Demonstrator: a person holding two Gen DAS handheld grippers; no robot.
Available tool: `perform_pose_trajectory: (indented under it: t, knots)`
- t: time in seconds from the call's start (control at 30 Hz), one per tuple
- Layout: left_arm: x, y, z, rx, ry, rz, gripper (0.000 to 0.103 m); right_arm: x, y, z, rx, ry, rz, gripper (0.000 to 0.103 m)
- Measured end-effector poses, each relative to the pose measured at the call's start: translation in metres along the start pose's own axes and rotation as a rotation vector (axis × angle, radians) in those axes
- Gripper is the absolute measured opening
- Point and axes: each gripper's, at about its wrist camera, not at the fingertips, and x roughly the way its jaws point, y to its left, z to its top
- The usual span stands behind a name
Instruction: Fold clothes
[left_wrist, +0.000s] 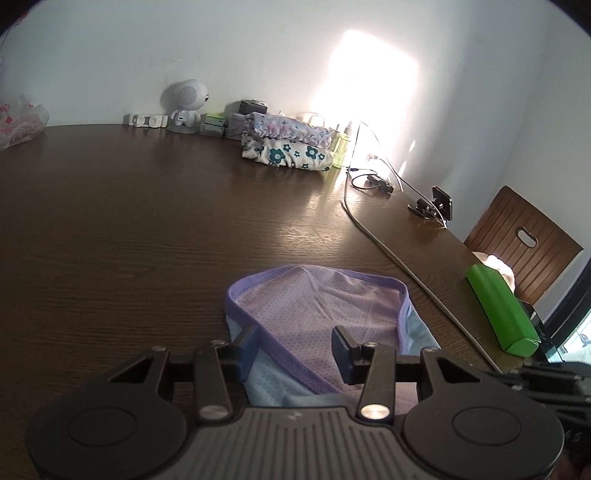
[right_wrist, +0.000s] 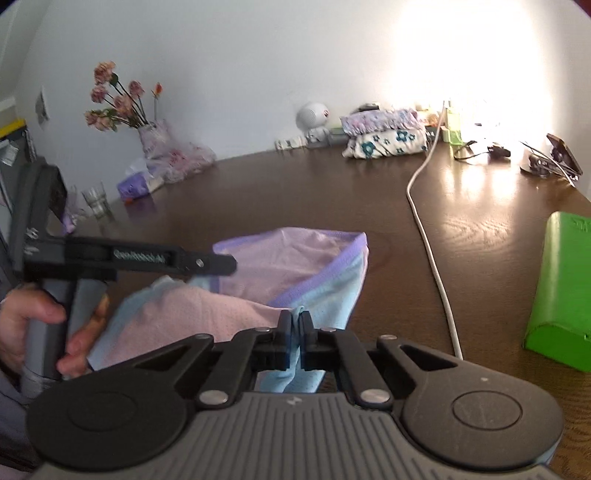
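R gripper (right_wrist: 295, 325) pinching garment (left_wrist: 317, 306), near front edge of table (left_wrist: 147, 221).
L gripper (left_wrist: 295, 345) jaws spread over garment's purple trim, pads not pressing; folded clothes (left_wrist: 288, 144) at far edge.

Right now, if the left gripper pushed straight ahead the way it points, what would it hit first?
The left gripper would most likely meet the lilac and blue garment lying between its open fingers, then the table beneath; depth is hard to judge.
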Motion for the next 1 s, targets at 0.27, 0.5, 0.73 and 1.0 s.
perform_pose_trajectory:
  t: [0.27, 0.5, 0.73, 1.0]
  knots:
    - [-0.082, -0.022, -0.009, 0.150, -0.186, -0.186, 0.043, -0.032, 0.013, 0.008, -0.052, -0.122, 0.019, 0.020]
    - [-0.078, -0.033, -0.057, 0.182, -0.055, -0.141, 0.027, -0.006, 0.036, -0.012, -0.129, 0.014, 0.063, 0.020]
    - [-0.065, -0.032, -0.065, 0.174, -0.059, -0.095, 0.031, -0.014, 0.029, -0.014, -0.122, -0.018, 0.011, 0.036]
    - [-0.085, -0.021, -0.067, 0.175, -0.067, -0.130, 0.045, -0.054, 0.054, -0.046, -0.385, -0.089, 0.120, 0.040]
